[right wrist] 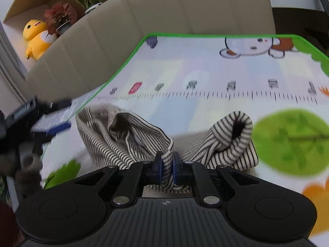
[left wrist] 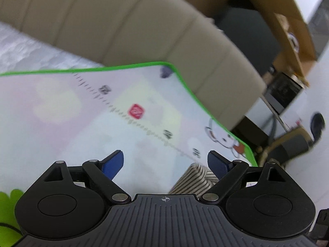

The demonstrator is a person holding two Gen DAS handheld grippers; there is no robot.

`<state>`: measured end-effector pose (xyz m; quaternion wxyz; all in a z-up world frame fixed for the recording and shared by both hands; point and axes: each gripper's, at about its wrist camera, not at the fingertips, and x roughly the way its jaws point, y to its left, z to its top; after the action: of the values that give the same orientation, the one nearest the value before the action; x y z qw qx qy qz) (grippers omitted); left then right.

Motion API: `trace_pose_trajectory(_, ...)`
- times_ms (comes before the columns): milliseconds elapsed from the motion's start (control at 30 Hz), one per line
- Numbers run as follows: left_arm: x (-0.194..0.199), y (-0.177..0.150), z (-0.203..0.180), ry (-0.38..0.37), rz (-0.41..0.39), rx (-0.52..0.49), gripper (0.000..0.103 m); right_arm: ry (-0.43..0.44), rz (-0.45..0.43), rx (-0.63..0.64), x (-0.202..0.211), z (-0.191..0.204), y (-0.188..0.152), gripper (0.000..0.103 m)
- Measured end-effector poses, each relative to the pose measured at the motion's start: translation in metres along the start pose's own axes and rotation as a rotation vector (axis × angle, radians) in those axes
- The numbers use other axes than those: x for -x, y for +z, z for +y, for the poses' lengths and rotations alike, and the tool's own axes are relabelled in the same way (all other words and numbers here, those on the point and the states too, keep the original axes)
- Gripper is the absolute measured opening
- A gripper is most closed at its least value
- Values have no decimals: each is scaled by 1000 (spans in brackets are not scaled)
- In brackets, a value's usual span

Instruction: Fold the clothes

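A cream garment with thin black stripes (right wrist: pixel 127 142) lies bunched on a cartoon play mat (right wrist: pixel 205 65) with a green border. My right gripper (right wrist: pixel 167 165) is shut on a fold of its striped cloth, which bulges up to both sides of the blue pads. In the left wrist view my left gripper (left wrist: pixel 165 160) stands open above the mat (left wrist: pixel 82 113), nothing between its blue fingers (left wrist: pixel 114 163). A corner of the striped garment (left wrist: pixel 193 178) shows just inside its right finger. The left gripper (right wrist: pixel 43 123) also appears blurred at the left edge of the right wrist view.
A beige padded sofa back (left wrist: pixel 127 24) (right wrist: pixel 164 10) rises behind the mat. A cardboard box (left wrist: pixel 287 20), dark furniture and a black object stand beyond it. A yellow plush toy (right wrist: pixel 35 37) and potted plants (right wrist: pixel 61 18) sit at the far left.
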<state>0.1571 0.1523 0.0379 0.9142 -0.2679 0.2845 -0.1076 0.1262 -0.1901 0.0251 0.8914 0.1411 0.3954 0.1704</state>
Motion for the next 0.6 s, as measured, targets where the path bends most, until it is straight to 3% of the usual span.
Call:
trace_pose_trajectory(100,5,-15,-24,-20,39,-112,87,18,66,27,3,6,-26,10)
trace_pose_trajectory(233,-2,-45,-49,24,166,-278,65,32,58,88,26,9,-28,11)
trace_pose_trajectory(433,-30,-87,-59,164,438,-451,58,45,-139,86,71,-3,8,18)
trace_pose_trajectory(533,-22,-98,-59,170,490,-500,59,81,-168,53,58,-6,14,18)
trace_pose_trajectory(600,-8,-89,-63,157,469,-497,62,119,-133,46,37,0,7,18)
